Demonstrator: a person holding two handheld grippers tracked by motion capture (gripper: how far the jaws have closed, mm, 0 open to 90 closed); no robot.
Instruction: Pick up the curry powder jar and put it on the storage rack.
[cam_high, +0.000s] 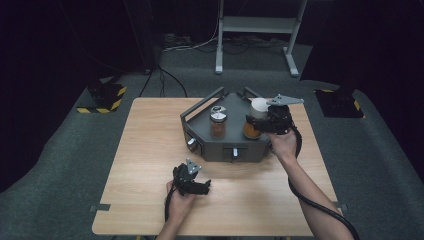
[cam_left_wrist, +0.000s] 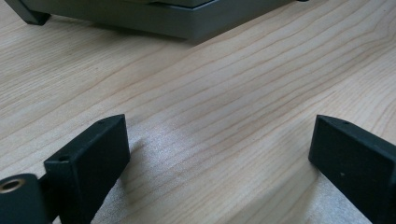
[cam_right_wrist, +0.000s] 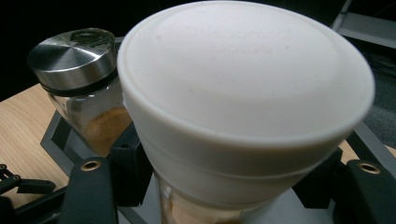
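Over the grey tray: white-lidded jar gripped, not yet set down

Between the closed jaws of the right hand-held gripper (cam_high: 257, 122), white-lidded jar (cam_right_wrist: 243, 107), just above grey tray (cam_high: 200, 107), beside steel-lidded jar (cam_high: 218, 121). Placement seemingly still left. Left hand-held gripper (cam_left_wrist: 219, 154) wide open, empty, resting on the surface (cam_high: 150, 150).

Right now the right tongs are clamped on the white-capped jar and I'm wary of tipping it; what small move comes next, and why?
Probably lift straight up a little: the right tongs grip the white-capped jar, which leans beside the steel-lidded jar on the grey tray.
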